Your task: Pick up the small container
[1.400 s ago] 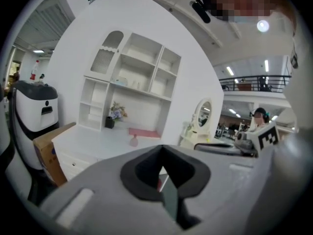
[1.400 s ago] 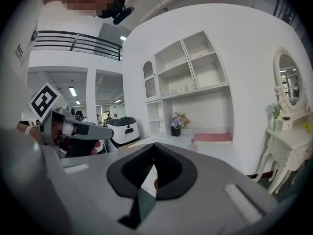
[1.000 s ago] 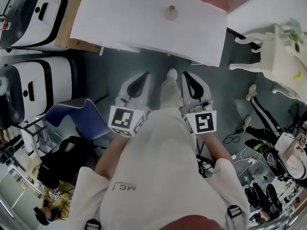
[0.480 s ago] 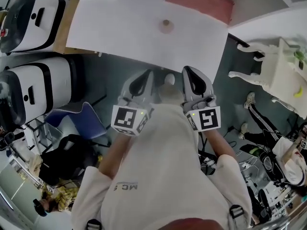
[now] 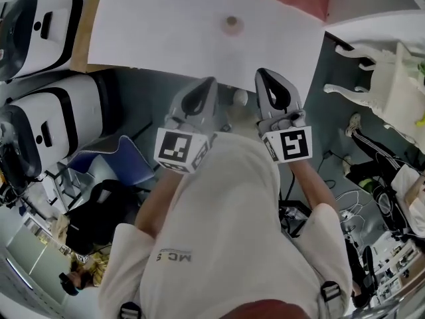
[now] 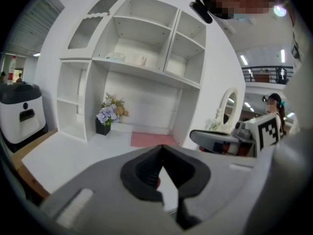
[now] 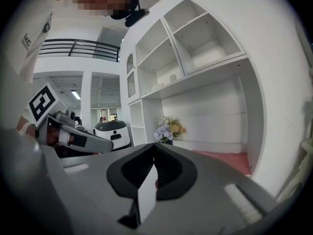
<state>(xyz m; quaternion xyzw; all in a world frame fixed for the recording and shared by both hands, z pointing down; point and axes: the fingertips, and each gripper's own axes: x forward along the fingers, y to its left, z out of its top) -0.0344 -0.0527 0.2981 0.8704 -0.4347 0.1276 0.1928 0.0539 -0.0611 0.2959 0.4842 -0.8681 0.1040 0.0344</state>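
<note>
Our left tongs (image 5: 207, 85) and right tongs (image 5: 267, 77) are both closed on nothing, jaws pressed together, held side by side at the near edge of the white table (image 5: 153, 38); closed, we judge, because nothing is within reach yet; the small container (image 5: 231, 24) stands alone farther across the table, ahead between them and well apart from both; they must open before closing in.

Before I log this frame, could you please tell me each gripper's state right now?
Left gripper: closed, holding nothing.
Right gripper: closed, holding nothing.
</note>
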